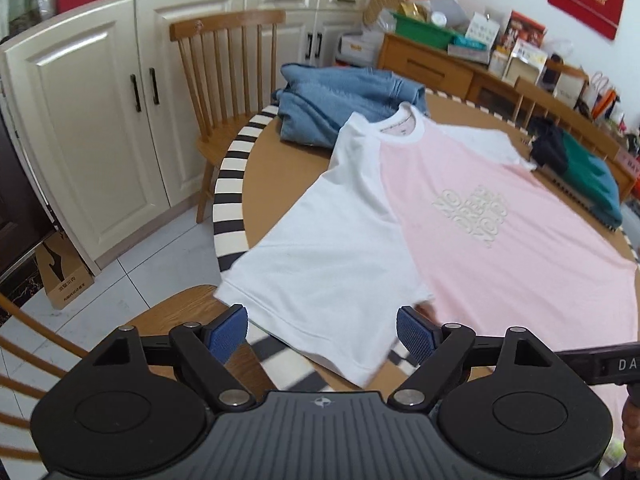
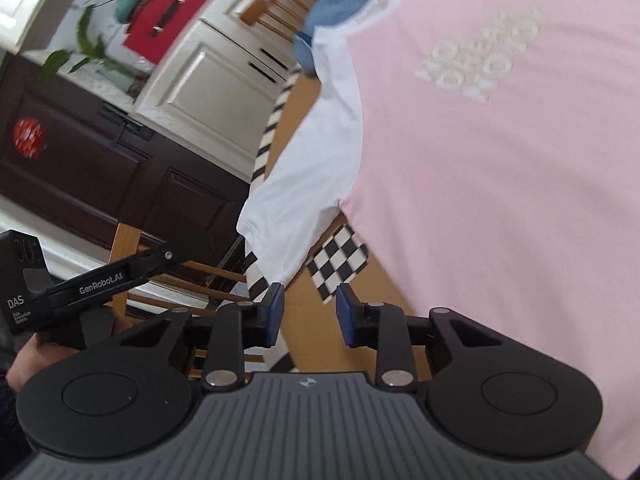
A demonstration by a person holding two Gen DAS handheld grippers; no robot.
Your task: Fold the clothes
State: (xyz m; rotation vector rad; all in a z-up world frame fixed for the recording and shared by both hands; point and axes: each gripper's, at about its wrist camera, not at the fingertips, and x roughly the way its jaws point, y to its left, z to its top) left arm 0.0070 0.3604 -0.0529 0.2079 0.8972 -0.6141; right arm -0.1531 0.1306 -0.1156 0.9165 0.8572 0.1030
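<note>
A pink T-shirt point(image 1: 500, 216) with white sleeves and pale lettering lies spread flat on the round brown table point(image 1: 280, 168). Its near white sleeve point(image 1: 328, 248) hangs over the table's striped edge. My left gripper point(image 1: 322, 334) is open, its blue pads on either side of that sleeve's hem without pressing it. In the right wrist view the same shirt point(image 2: 500, 160) fills the right side. My right gripper point(image 2: 310, 314) is open with a narrow gap and nothing between its pads, just below the sleeve's point(image 2: 304, 184) corner. The left gripper's body point(image 2: 80, 288) shows at the left.
A folded blue garment point(image 1: 340, 100) lies at the table's far side; a dark and green garment point(image 1: 580, 168) lies at its right. Wooden chairs point(image 1: 228, 64) stand around the table. Cream cabinets point(image 1: 100, 128) and a cluttered sideboard point(image 1: 460, 60) line the walls.
</note>
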